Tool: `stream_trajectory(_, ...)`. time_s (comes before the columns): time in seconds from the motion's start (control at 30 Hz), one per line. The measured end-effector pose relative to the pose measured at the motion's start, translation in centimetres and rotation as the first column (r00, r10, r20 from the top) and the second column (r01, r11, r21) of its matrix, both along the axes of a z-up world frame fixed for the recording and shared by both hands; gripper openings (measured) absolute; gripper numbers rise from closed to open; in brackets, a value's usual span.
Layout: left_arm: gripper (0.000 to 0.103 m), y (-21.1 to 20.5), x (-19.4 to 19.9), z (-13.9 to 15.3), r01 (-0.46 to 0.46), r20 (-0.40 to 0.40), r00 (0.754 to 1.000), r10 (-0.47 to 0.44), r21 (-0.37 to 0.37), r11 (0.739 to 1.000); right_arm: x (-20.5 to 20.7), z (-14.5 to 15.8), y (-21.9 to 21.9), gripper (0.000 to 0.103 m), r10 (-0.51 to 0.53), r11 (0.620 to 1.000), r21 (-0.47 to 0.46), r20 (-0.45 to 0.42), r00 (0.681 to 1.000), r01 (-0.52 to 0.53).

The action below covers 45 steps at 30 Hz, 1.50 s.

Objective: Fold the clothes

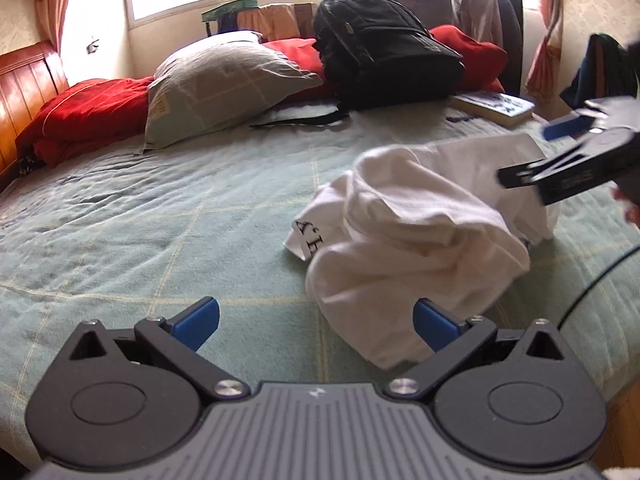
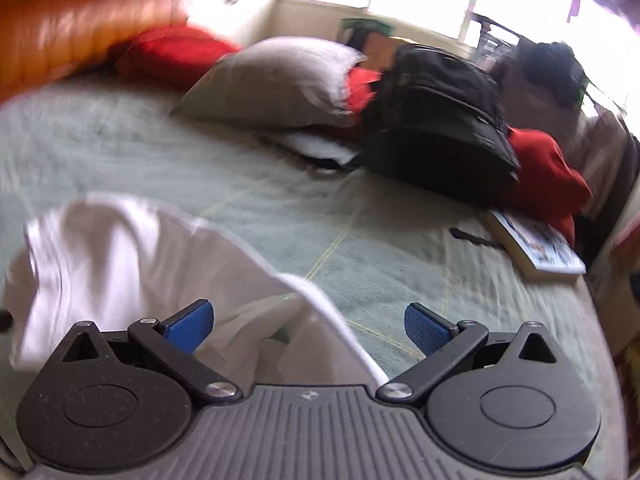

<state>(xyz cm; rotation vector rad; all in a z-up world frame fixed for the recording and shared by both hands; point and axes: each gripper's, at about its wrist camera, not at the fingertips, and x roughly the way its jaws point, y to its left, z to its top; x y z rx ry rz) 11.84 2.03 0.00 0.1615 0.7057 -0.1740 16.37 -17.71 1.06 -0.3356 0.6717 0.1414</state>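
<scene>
A: White cotton, a garment (image 1: 420,232) bunched in a heap on the green bedspread (image 1: 160,220); no flat panels, no squared edges.

B: So no fold shows; spreading and folding remain, I judge. The grippers?

A: Left gripper (image 1: 316,322) spread wide beside the heap's near edge, holding nothing; right gripper (image 2: 308,322) wide too, cloth lying loose between its fingers, not pinched.

B: Backpack (image 1: 384,48) and pillow (image 1: 224,84) sit well apart.

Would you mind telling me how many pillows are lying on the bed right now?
1: a grey-green pillow at the far side of the bed, leaning on the red bedding left of the black backpack. Others may be hidden behind these.
</scene>
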Motion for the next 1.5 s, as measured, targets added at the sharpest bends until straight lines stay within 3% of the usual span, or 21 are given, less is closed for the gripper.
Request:
stream_trajectory(0.17,0.102,0.0,0.0,-0.3,-0.005,-0.006,1.0,0.005,0.021,1.0,1.9,-0.9,2.2,0.103,0.072,0.99,-0.117,-0.039,0.997,-0.076)
stream_trajectory(0.27,0.102,0.3,0.1,-0.4,-0.005,-0.011,1.0,0.006,0.014,1.0,3.5,-1.5,3.4,0.103,0.159,0.971,-0.161,-0.117,0.98,-0.177)
stream_trajectory(0.4,0.102,0.6,0.3,-0.6,-0.013,-0.017,1.0,0.013,0.008,1.0,5.6,-2.4,4.2,0.103,0.198,0.952,-0.195,-0.202,0.959,-0.237)
stream_trajectory(0.53,0.102,1.1,0.5,-0.8,-0.027,-0.022,0.999,0.027,-0.004,1.0,8.4,-2.6,3.4,0.103,0.115,0.964,-0.216,-0.194,0.974,-0.157)
stream_trajectory(0.6,0.102,1.3,0.7,-0.8,-0.028,-0.025,0.999,0.028,-0.012,1.0,9.5,-2.5,2.2,0.103,0.063,0.979,-0.18,-0.2,0.978,-0.1)
stream_trajectory(0.73,0.102,1.3,1.0,-0.8,-0.028,-0.034,0.999,0.027,-0.017,0.999,8.9,-2.4,1.5,0.103,0.134,0.98,-0.107,-0.258,0.957,-0.166)
stream_trajectory(0.83,0.102,0.8,1.4,-0.8,-0.019,-0.034,0.999,0.019,-0.015,1.0,9.3,-3.3,1.9,0.103,0.135,0.972,-0.153,-0.26,0.956,-0.179)
stream_trajectory(0.97,0.102,0.6,1.3,-0.6,-0.014,-0.031,0.999,0.014,-0.007,1.0,11.1,-2.7,0.1,0.103,0.042,0.995,-0.077,-0.214,0.976,-0.06)
stream_trajectory(1.13,0.102,0.7,1.4,-0.2,-0.021,-0.021,1.0,0.02,-0.014,1.0,13.4,-2.7,-2.7,0.103,-0.082,0.996,-0.035,-0.181,0.98,0.077)
stream_trajectory(1.4,0.102,0.2,2.1,0.2,-0.015,-0.013,1.0,0.015,-0.003,1.0,16.7,-2.9,-8.0,0.102,-0.293,0.956,-0.031,-0.112,0.95,0.291)
stream_trajectory(1.5,0.102,0.2,2.4,0.3,-0.012,-0.011,1.0,0.012,-0.011,1.0,18.3,-2.7,-10.9,0.102,-0.314,0.944,0.047,-0.185,0.931,0.327)
